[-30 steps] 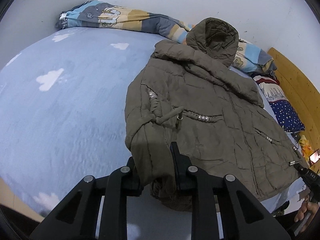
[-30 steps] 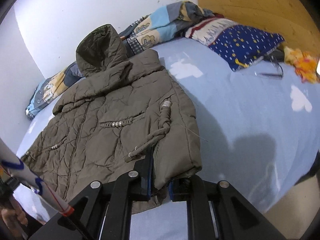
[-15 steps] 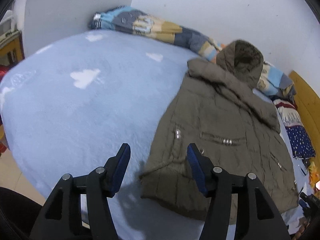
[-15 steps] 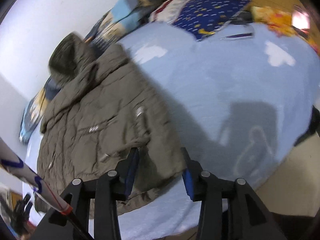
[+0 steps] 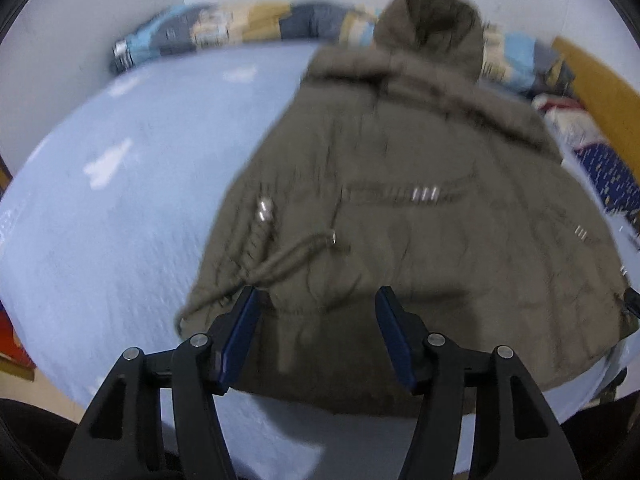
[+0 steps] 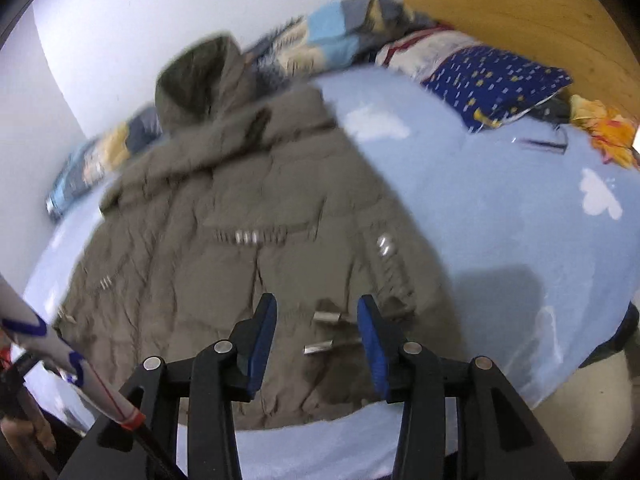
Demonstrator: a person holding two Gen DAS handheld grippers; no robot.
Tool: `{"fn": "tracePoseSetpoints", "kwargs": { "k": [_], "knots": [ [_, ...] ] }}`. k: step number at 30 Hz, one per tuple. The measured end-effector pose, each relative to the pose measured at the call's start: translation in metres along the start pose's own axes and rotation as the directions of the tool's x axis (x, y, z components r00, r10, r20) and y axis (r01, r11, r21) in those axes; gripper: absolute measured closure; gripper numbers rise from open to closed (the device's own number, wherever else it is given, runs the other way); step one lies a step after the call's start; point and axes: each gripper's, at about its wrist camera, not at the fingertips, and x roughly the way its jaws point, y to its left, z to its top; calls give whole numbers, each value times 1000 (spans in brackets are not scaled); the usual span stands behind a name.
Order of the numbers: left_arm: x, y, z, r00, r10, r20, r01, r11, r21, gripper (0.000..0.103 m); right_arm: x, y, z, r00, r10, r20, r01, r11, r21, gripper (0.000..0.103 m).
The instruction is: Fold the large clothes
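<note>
An olive-green hooded padded jacket lies front up on a light blue bed, hood toward the far wall. It also shows in the right wrist view. My left gripper is open and empty, above the jacket's hem. My right gripper is open and empty, above the hem near the metal-tipped drawstring ends. Both views are motion-blurred.
The bed has a blue sheet with white clouds. A rolled striped blanket lies along the far wall. A star-patterned pillow and a wooden headboard are at the right. A yellow-orange cloth lies far right.
Both grippers let go of the jacket's folded-in sides and opened. They then moved inward over the middle of the hem.
</note>
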Motion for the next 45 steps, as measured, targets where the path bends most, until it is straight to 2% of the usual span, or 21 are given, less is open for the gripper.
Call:
{"fn": "tracePoseSetpoints", "kwargs": {
  "k": [3,5,8,10,12,18,22,24,26,30,32,35,39,42,45],
  "knots": [
    [-1,-5,0,1000,13,-5,-13,1000,15,44,23,-1,-5,993,0,-115,3,1000,24,58],
    [-12,-8,2,1000,-5,23,5,1000,20,44,24,-2,-8,991,1,-132,3,999,35,58],
    [-33,-17,14,997,-28,71,26,999,38,43,8,-3,0,997,51,-57,-47,997,61,58],
    [-47,-24,27,993,-62,96,57,997,48,37,0,2,4,999,53,-10,-52,997,51,57],
    [-56,-29,44,988,-75,134,68,996,57,35,-6,7,7,997,79,18,-80,995,51,57],
    [-45,-32,105,979,-71,190,58,996,75,35,0,33,15,994,101,30,-100,994,-32,57],
    [-23,-41,150,972,-80,221,52,990,132,35,7,52,21,994,110,-23,-112,989,-100,57],
    [-5,-48,172,969,-66,240,29,987,156,35,11,63,32,993,112,-40,-116,986,-123,58],
    [15,-52,188,971,-76,226,40,986,160,34,16,81,52,994,96,-48,-103,981,-167,58],
    [42,-50,198,977,-119,179,98,988,118,35,32,124,110,998,63,-25,-67,970,-234,58],
    [45,-48,199,976,-120,182,99,988,120,35,44,145,137,999,46,2,-43,961,-272,58],
    [51,-46,201,978,-104,182,79,987,141,34,77,170,176,999,43,3,-40,958,-285,58],
    [51,-37,210,974,-127,185,108,988,106,34,135,195,218,998,27,-51,-38,970,-239,58],
    [51,-34,214,973,-82,214,58,991,119,34,168,217,230,997,20,-79,-38,969,-245,58],
    [55,-30,215,976,-88,197,66,991,117,34,196,243,226,993,28,-116,-60,958,-279,58]
  ]
}}
